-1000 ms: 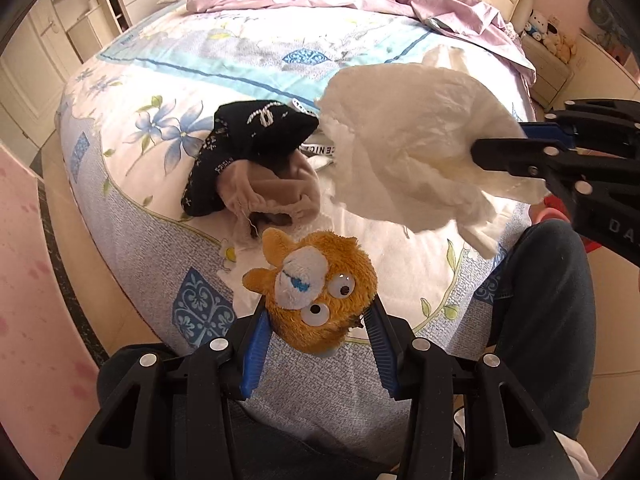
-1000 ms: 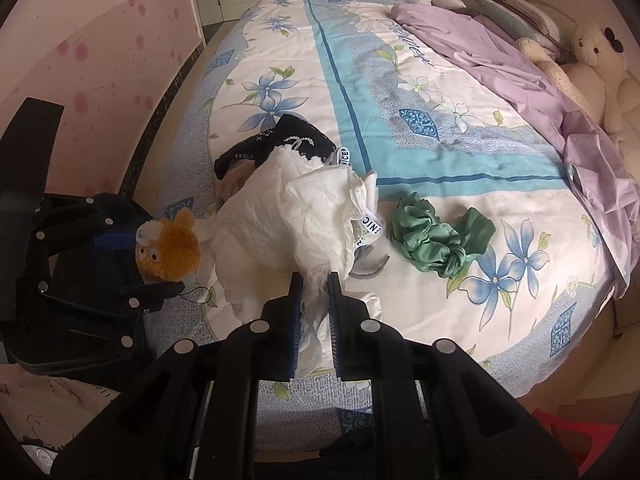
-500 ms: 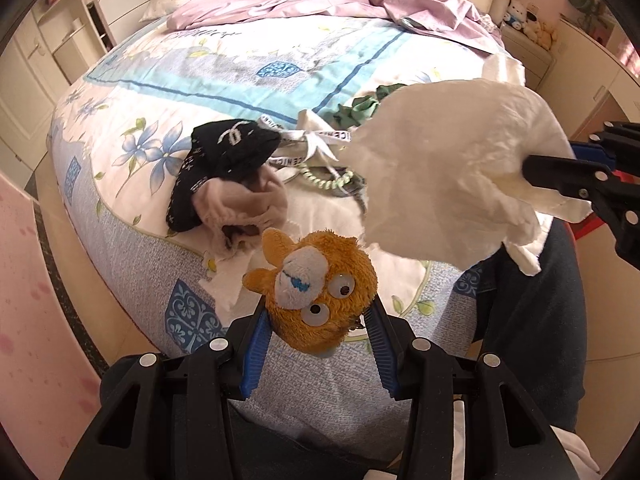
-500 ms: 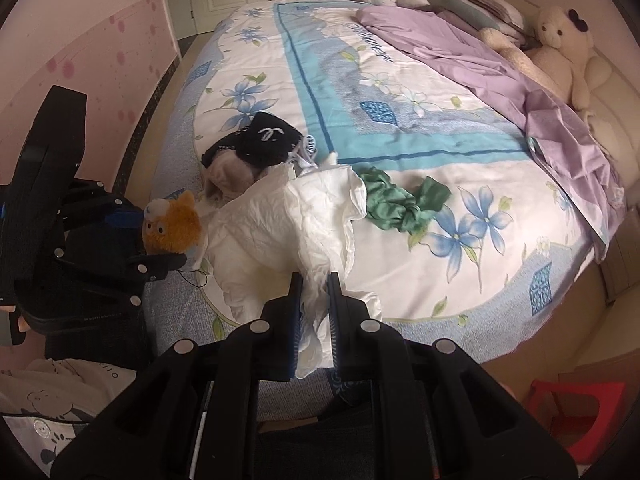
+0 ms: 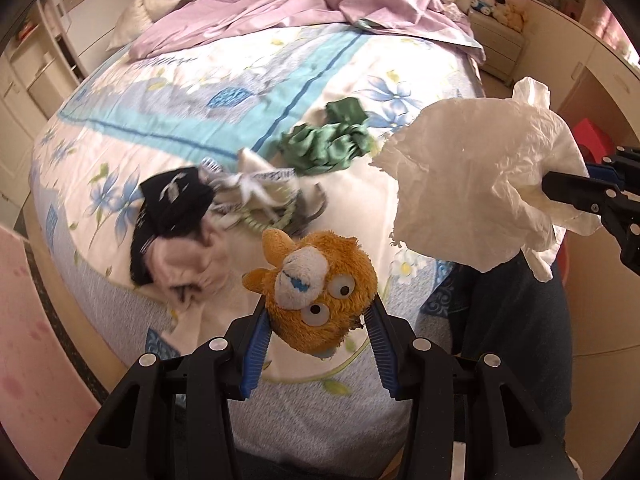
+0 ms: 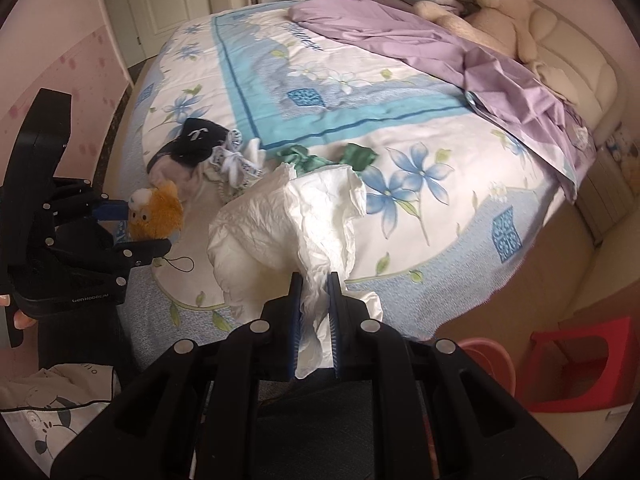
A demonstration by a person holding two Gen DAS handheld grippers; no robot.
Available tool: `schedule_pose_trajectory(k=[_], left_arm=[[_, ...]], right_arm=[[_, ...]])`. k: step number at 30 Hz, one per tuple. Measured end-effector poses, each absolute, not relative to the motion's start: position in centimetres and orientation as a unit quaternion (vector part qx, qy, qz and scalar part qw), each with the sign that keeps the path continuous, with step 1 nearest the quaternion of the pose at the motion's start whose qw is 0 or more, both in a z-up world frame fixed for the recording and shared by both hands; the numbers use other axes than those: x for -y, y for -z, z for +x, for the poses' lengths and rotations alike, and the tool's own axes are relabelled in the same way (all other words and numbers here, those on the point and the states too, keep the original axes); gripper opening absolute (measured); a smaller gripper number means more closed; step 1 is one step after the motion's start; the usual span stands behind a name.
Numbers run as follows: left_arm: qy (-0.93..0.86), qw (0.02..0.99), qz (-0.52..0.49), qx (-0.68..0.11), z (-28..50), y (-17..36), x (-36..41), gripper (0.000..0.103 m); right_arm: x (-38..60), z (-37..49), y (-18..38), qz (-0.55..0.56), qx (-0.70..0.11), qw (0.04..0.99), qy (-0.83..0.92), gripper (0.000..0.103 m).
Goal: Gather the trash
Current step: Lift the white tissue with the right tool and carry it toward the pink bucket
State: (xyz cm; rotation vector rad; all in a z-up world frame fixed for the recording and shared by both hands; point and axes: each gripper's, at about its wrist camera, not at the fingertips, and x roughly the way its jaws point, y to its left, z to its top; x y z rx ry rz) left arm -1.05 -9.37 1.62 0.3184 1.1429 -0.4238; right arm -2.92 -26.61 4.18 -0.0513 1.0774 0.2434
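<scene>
My left gripper is shut on a small orange plush toy with googly eyes, held above the near edge of the bed; the toy and the left gripper also show at the left of the right wrist view. My right gripper is shut on a large crumpled white tissue, which hangs in the air over the bed's edge. In the left wrist view that tissue spreads at the right, pinched by the right gripper.
On the floral bed cover lie a black and beige clothes heap, a white tangled strap and a green cloth. A purple sheet and a teddy bear lie farther back. A red stool stands on the floor at right.
Both grippers have drifted right along the bed's edge and rolled, each keeping its load. The green cloth and tangled strap, earlier hidden behind the tissue, now show in the left wrist view.
</scene>
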Motion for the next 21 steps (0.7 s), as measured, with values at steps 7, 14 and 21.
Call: schedule_pose_trajectory(k=[7, 14, 21], left_arm=[[0.224, 0.802, 0.169, -0.527, -0.3, -1.8, 13.3, 0.047], [0.252, 0.793, 0.194, -0.52, 0.2, -1.8, 17.9, 0.047], [0.281, 0.78, 0.216, -0.515, 0.6, -1.5, 22.9, 0.048]], right_arm=[[30.7, -3.8, -3.7, 0.004, -0.511, 0.857, -0.069, 0.012], [35.4, -4.9, -3.3, 0.039, -0.504, 0.862, -0.015, 0.012], [39.7, -6.1, -2.3, 0.078, -0.501, 0.861, 0.031, 0.012]])
